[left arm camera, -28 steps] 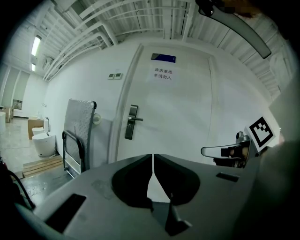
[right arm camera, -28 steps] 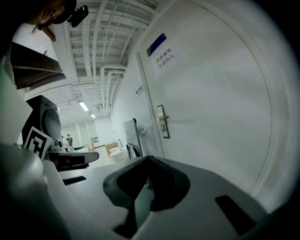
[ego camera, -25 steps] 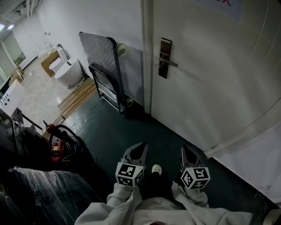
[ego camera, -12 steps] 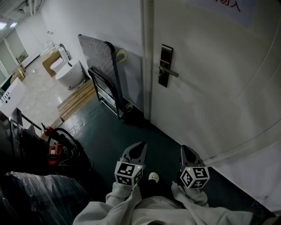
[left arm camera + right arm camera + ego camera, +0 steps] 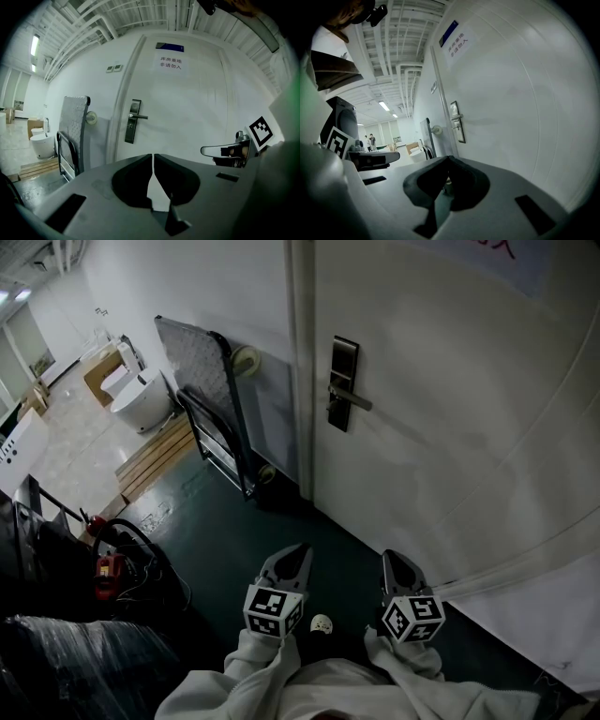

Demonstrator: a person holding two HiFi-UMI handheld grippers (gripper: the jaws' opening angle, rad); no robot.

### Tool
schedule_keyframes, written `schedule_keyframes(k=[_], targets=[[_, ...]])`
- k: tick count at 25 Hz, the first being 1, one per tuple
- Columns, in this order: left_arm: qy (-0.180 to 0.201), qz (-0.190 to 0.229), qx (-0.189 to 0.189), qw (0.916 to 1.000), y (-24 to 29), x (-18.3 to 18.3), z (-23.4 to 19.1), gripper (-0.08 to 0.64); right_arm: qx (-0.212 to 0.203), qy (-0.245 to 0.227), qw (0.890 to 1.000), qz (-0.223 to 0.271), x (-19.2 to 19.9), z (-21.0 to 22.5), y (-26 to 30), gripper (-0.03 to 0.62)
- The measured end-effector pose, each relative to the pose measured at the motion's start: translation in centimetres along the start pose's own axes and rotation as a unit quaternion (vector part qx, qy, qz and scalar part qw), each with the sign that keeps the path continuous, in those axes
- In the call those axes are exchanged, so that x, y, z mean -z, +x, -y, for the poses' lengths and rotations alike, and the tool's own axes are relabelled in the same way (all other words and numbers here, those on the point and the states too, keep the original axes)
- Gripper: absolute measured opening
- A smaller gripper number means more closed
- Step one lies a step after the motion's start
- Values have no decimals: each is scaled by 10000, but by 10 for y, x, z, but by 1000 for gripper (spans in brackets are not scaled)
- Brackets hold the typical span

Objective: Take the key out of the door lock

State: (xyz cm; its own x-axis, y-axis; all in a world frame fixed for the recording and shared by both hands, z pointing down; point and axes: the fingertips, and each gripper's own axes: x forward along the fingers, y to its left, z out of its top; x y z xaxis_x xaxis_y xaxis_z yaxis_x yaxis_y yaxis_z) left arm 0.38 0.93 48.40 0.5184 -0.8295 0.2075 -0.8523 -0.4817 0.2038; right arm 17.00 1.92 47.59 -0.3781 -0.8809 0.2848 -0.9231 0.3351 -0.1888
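Tongs first: the left tongs (image 5: 301, 549) are clamped shut on nothing, well apart from the door (image 5: 450, 456). Lock plate (image 5: 342, 381) sits at the door's edge; the key, presumably below the lever (image 5: 354, 400), is too small to see. I'd judge it light, stiff, slick metal: pinch its flat head, pull straight. The right tongs (image 5: 390, 557) are shut, empty too. Notice (image 5: 170, 63) reads 库房重地 非请勿入.

The door (image 5: 450, 409) stands ahead at one o'clock, with the door lock (image 5: 343, 385) near its left edge, at twelve. A folded cart (image 5: 211, 399) leans on the wall just left of the door, at eleven. Past the cart, at ten, planks (image 5: 155, 456) lie on the floor beside a toilet (image 5: 141, 399).
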Motion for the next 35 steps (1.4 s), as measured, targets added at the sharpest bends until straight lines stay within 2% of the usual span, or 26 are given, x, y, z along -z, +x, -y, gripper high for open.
schedule_keyframes(k=[20, 27, 35], targets=[[12, -200, -245, 9995, 12, 0, -14, 23, -51, 173, 9997, -164, 11, 9, 14, 52], [-37, -165, -179, 9997, 43, -7, -29, 23, -28, 175, 9997, -147, 4, 18, 43, 52], [-79, -83, -127, 9999, 92, -32, -56, 23, 89, 144, 9998, -97, -25, 39, 87, 52]])
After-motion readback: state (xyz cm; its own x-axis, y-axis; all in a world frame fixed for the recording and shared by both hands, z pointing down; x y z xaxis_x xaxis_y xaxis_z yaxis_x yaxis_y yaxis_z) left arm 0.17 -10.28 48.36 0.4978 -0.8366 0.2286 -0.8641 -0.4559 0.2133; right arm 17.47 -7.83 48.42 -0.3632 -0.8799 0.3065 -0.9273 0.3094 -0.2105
